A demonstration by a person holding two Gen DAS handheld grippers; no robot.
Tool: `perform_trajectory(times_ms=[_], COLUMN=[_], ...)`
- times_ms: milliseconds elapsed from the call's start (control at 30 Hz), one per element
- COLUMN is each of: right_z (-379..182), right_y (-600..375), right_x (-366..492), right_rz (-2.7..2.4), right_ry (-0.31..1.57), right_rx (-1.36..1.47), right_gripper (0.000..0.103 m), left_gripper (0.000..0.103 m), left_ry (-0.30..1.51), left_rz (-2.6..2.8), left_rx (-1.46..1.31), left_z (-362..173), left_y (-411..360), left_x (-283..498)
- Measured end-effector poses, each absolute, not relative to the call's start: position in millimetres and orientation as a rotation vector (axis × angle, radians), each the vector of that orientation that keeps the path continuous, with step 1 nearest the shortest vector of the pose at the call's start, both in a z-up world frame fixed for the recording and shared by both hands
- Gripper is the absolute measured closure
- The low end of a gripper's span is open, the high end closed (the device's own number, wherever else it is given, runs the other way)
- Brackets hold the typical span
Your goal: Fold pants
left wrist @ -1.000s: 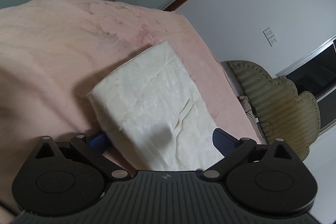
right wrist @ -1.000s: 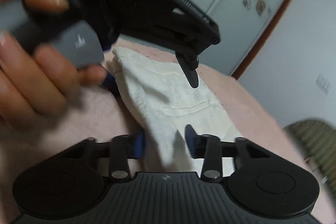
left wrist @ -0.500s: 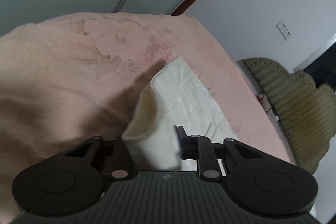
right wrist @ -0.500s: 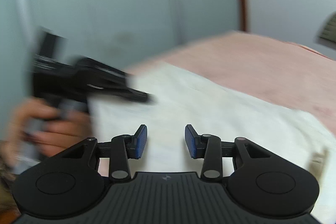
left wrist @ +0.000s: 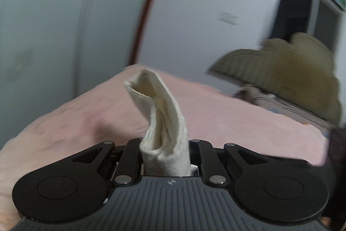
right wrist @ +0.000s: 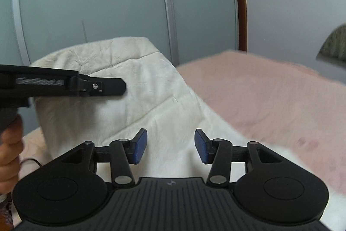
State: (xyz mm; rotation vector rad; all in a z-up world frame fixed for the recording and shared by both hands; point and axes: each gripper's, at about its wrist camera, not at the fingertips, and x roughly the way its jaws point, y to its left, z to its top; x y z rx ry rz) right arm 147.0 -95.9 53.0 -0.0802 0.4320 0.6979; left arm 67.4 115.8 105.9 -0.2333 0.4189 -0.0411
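The cream pants stand bunched up between my left gripper's jaws, which are still closing and pinch a thick folded edge lifted off the bed. In the right wrist view the pants hang as a wide raised sheet draping down to the bed. There the left gripper comes in from the left edge, held by a hand. My right gripper hovers in front of the cloth. Its jaws are opening and its blue pads press on nothing.
A pink blanket covers the bed under the pants. An olive padded headboard stands at the right. Pale wardrobe doors and a white wall with a brown door frame lie beyond the bed.
My left gripper shut on the pants' edge and lifted it off the bed. My right gripper let the cloth go, widened its jaws and swung round to face the raised cloth.
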Motion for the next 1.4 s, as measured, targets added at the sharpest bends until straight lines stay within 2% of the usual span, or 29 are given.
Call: perform_trajectory(times_ms=[267,733,1000,1300,1333,1400], right_z=[77,53,19,0,-1,-3], right_y=[-168,-299,-332,-359,-361,-365], right_x=[113,77,71,59,59,58], right_rz=[0.726,0.516,0.447,0.393,0.389,0.366], right_ry=[0.257,0.311,0.375,0.398,0.405,0.434], right_rx=[-0.165,-0.035,0.022,0.067,0.074,0.085], right_gripper=[0.054,0.054,0.054,0.053,0.053,0.042], left_gripper=[0.087,0.083,0.083,0.083,0.083,0.083], left_ry=[0.365,0.406,0.481,0.499,0.502,0.526], left_rz=[-0.199,-0.427,-0.481,-0.536,-0.538,-0.543], left_rx=[-0.089,0.055,0.078,0.090,0.089,0.070], left_z=[124,83,49,37,35,31], left_y=[15,-148,-184,-206,-207,-206], left_x=[47,54,55,63,63,67])
